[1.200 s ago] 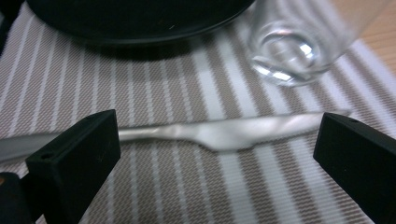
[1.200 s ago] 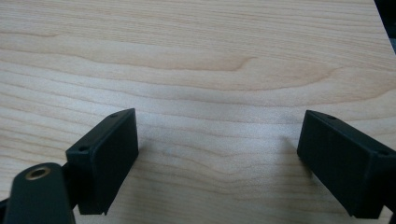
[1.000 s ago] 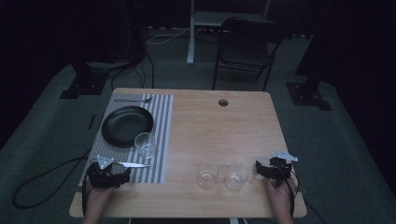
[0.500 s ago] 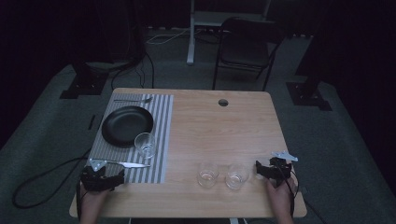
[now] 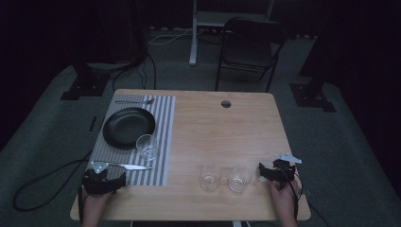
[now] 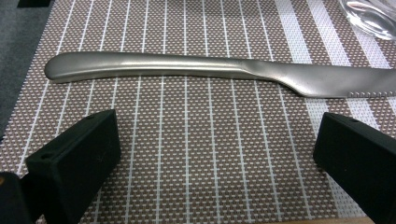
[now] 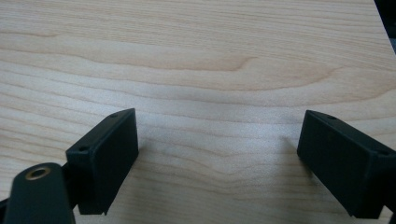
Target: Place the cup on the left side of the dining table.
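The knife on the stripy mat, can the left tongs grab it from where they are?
Probably yes. The left tongs are open, and the knife lies flat just ahead of them on the placemat, with nothing between.

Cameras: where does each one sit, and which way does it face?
High view: above the near edge, facing forward and down at the table; both hands and grippers show.
Left gripper view: rides the left gripper, facing the knife on the placemat.
Right gripper view: rides the right gripper, facing bare wood.
Shared: high and left views show the knife.
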